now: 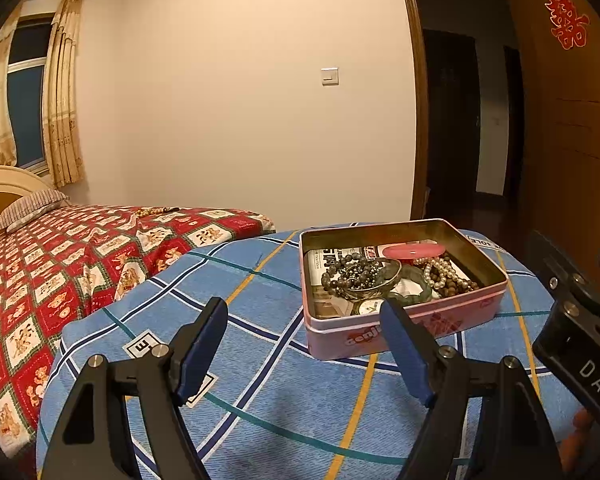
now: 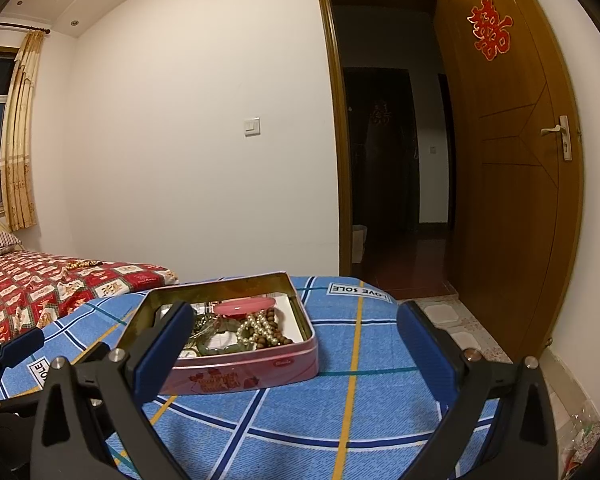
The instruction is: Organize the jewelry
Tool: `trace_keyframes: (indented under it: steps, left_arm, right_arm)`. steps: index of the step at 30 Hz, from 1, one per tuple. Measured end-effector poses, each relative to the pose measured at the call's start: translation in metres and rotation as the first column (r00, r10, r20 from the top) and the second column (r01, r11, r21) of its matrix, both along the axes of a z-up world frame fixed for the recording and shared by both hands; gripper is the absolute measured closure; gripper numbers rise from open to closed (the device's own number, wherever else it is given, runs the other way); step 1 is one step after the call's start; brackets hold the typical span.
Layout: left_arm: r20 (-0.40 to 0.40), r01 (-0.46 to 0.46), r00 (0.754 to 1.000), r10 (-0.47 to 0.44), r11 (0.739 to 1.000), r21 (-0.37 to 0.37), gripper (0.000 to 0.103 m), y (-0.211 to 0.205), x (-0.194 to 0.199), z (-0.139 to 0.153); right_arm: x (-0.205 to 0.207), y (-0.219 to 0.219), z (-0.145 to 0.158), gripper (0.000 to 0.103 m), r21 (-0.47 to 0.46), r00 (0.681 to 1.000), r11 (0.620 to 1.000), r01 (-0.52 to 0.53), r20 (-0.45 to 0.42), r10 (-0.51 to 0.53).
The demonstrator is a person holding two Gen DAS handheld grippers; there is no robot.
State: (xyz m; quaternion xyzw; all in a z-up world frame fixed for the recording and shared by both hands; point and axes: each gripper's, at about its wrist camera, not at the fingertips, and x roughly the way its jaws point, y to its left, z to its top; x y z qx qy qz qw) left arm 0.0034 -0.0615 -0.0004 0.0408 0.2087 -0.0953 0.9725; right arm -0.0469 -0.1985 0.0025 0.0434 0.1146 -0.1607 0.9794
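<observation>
Pink tin (image 1: 404, 320) of bracelets on blue quilt (image 1: 260, 360), perhaps pearls (image 2: 256, 326), both grippers' jaws wide, empty.

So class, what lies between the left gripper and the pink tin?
Only bare blue plaid cloth lies between the open left gripper and the pink tin, shown in the left wrist view.

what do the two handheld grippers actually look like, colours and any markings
Both look alike. The left gripper has black triangular plastic arms with cut-out windows, silver round screws at the joints, and fingers faced with dark blue pads. The right gripper has the same black frame, silver screws and blue pads. In the left wrist view its black body shows white letters "DAS". No cables or sleeves are visible.
</observation>
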Motion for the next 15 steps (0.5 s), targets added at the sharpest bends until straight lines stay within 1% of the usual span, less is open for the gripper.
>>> trace_keyframes:
  steps: [15]
  left_arm:
    - [-0.002,0.004,1.000,-0.005,1.000,-0.004,0.024,0.0007,0.0006,0.0000]
  right_arm:
    - [0.0012,0.0000,0.0000,0.000,0.002,1.000,1.000,0.000,0.001,0.000]
